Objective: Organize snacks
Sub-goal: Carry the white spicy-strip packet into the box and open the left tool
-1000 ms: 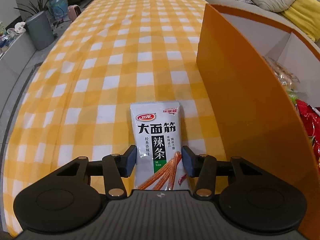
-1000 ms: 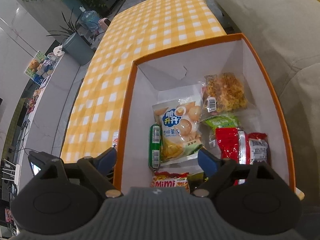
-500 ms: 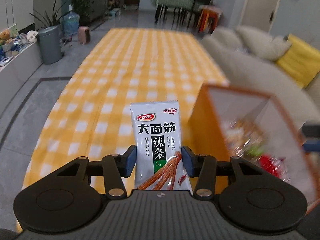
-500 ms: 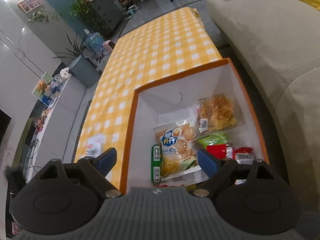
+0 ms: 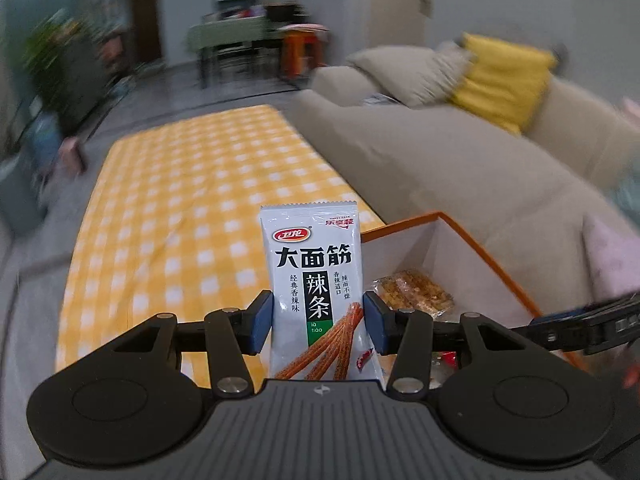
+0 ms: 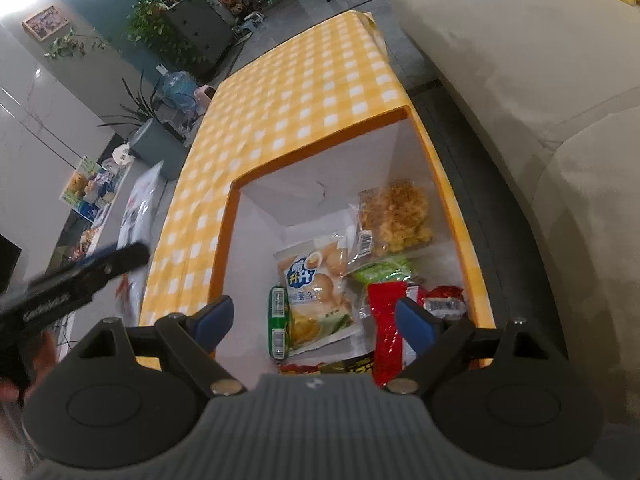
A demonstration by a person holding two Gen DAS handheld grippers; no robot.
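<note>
A white spicy-strip packet [image 5: 316,288] stands upright between the blue pads of my left gripper [image 5: 318,320], which is shut on it in the air beside the near left corner of the orange box [image 5: 492,256]. In the right wrist view the same packet [image 6: 138,216] shows blurred at the left, beside a black finger [image 6: 112,260] of the left gripper. My right gripper [image 6: 316,320] hangs open over the box [image 6: 320,140], holding nothing. Inside lie several snacks: an egg-print bag [image 6: 316,280], a crispy yellow snack [image 6: 394,214], a red packet [image 6: 386,320] and a green tube [image 6: 278,316].
The box stands at the near right end of a table under a yellow checked cloth [image 6: 300,92]. A beige sofa [image 6: 520,60] runs along the right side, with a yellow cushion [image 5: 504,76]. Plants and a grey bin [image 6: 156,148] stand on the floor to the left.
My left gripper has lifted the packet off the cloth, up and toward the box, so the box's inside now shows. The right gripper has drawn back a little, still open.
</note>
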